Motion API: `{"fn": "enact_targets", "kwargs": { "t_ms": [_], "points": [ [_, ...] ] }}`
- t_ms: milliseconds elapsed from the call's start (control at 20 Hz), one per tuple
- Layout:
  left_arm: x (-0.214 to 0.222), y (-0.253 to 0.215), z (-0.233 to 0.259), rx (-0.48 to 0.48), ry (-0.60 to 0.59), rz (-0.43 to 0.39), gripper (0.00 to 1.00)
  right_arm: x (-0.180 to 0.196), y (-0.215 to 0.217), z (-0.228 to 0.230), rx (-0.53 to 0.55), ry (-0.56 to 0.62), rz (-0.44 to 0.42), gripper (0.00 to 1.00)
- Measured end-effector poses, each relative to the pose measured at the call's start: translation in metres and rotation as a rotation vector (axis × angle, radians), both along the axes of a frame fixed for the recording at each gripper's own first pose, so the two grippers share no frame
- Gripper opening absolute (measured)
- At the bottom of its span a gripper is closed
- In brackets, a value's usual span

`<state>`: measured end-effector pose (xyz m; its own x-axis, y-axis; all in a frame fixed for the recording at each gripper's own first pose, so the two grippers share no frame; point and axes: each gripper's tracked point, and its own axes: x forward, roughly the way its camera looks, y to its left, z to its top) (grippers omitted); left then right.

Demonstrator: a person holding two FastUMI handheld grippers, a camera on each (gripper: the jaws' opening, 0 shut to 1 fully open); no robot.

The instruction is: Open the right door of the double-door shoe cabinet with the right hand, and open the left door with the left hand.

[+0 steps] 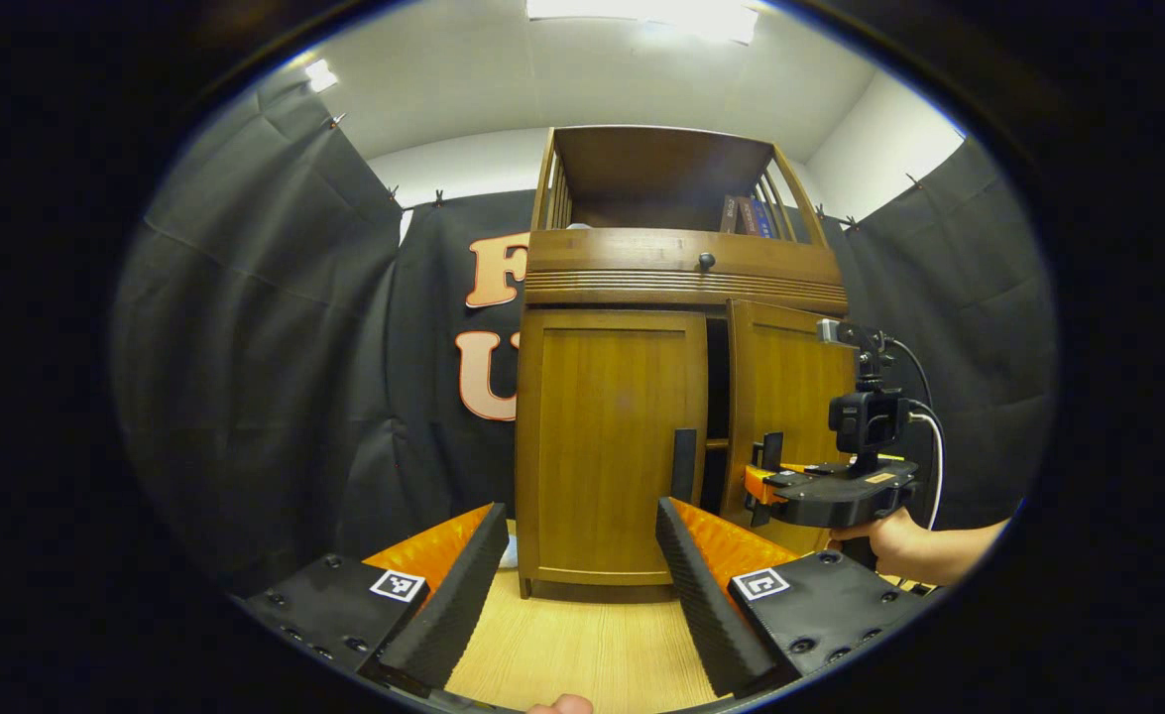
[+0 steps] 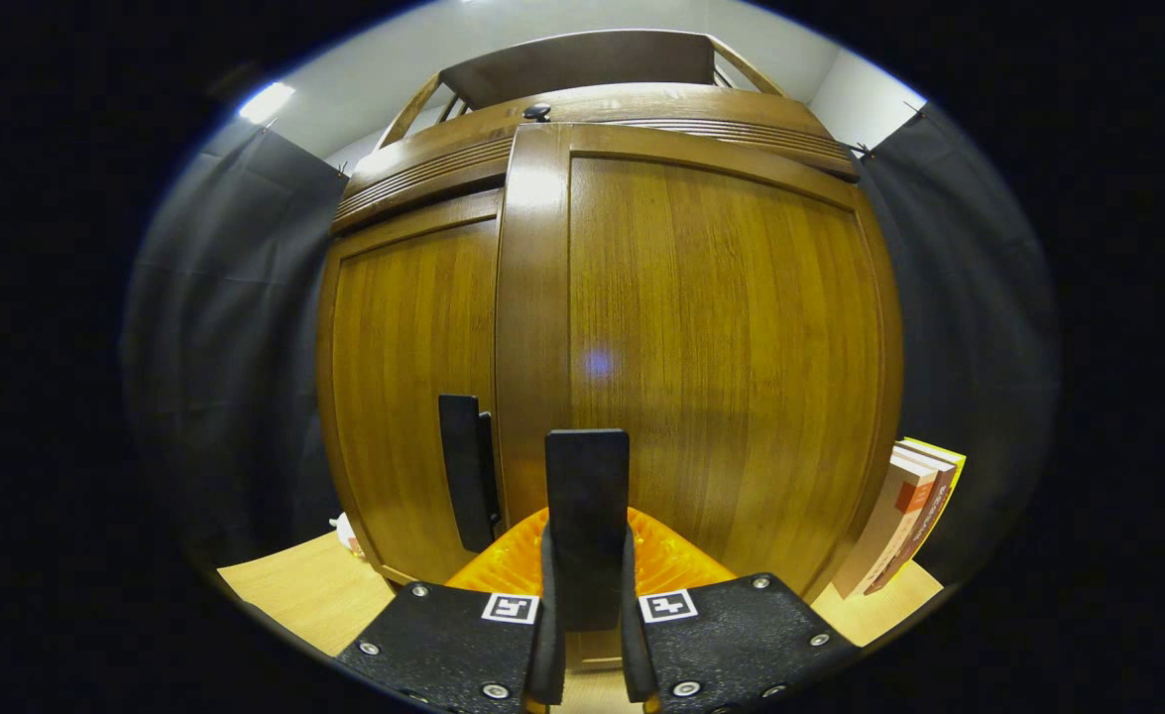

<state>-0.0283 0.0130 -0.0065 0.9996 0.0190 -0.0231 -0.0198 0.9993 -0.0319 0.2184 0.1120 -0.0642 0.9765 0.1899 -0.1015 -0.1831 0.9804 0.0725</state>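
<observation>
- Right door [image 1: 785, 416] of the shoe cabinet [image 1: 681, 288] already a little ajar, a dark gap showing between it and the left door [image 1: 607, 446]; cabinet standing upright on the tabletop [image 1: 582, 645] against the booth wall.
- Right door handle [image 2: 587, 516], a dark upright bar, clamped between both fingers of the right gripper [image 2: 587, 615]; long axis of the handle vertical, same as the door edge.
- Best done by pulling along an arc around the hinge at the door's outer side, with the grip kept square on the bar so it probably will not slip.
- Left door handle [image 1: 683, 464] also vertical, near the inner edge, free.
- Left gripper [image 1: 582, 575] wide apart, holding nothing, well short of the cabinet and aimed roughly at the left door.
- Books [image 2: 904, 516] leaning just beside the cabinet's right side, possibly in the path of the swinging door.
</observation>
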Motion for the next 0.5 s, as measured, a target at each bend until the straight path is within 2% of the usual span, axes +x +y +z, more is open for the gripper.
{"fn": "enact_targets", "kwargs": {
  "t_ms": [250, 300, 350, 400, 500],
  "points": [
    [-0.006, -0.013, 0.003, 0.003, -0.004, -0.012, 0.94, -0.033, -0.016, 0.002, 0.019, 0.005, 0.016, 0.23],
    [-0.006, -0.016, 0.004, 0.004, -0.005, -0.015, 0.94, -0.040, -0.020, 0.001, 0.022, 0.012, 0.014, 0.27],
    [-0.006, -0.019, 0.004, 0.006, -0.007, -0.018, 0.94, -0.049, -0.027, 0.001, 0.022, 0.019, 0.012, 0.23],
    [-0.006, -0.022, 0.005, 0.008, -0.008, -0.021, 0.97, -0.060, -0.034, 0.000, 0.018, 0.023, 0.010, 0.23],
    [-0.005, -0.029, 0.006, 0.009, -0.009, -0.032, 0.94, -0.077, -0.045, 0.002, 0.015, 0.030, 0.008, 0.23]
  ]
}}
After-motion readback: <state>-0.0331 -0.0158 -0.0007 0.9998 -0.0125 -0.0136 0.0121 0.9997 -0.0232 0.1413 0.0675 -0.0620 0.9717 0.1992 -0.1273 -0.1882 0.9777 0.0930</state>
